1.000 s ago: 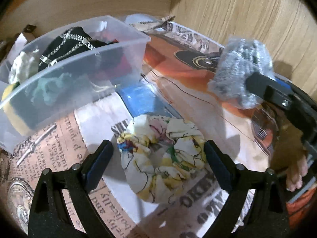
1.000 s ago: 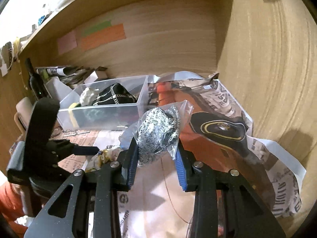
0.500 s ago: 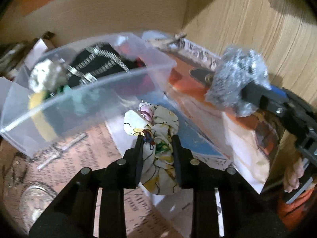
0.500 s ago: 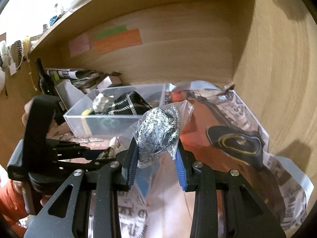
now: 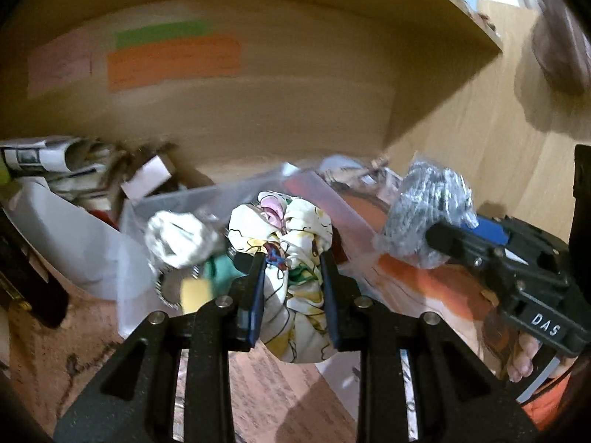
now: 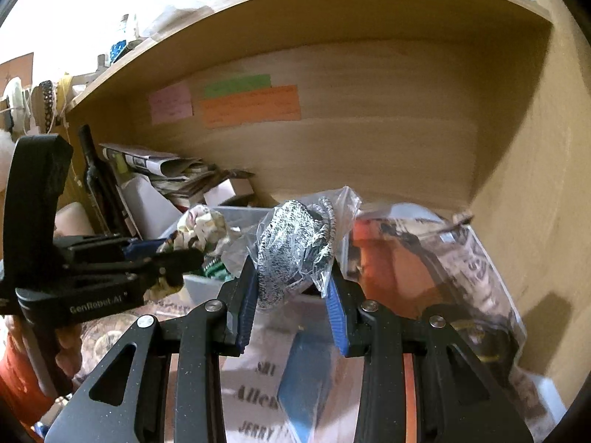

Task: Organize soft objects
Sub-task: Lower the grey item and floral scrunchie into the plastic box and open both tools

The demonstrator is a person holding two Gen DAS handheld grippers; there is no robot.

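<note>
Both items are off the surface and on their way to the clear plastic bin (image 5: 207, 199) that stands toward the back of the shelf compartment. The left gripper (image 5: 291, 277) has its fingers clamped narrow on the floral scrunchie (image 5: 291, 243), which hangs in the air just in front of the bin's near wall. The right gripper (image 6: 291, 288) has its fingers pinched on the bagged grey knit item (image 6: 295, 251), held aloft to the right of the bin above the newspaper lining (image 6: 461, 258). The next move likely calls for carrying the scrunchie over the rim before letting go, the bag after it. A second ago the left fingers stood wide around the scrunchie lying flat on the newspaper; since then they have closed and lifted it, while the right grip on the bag has stayed as it was
</note>
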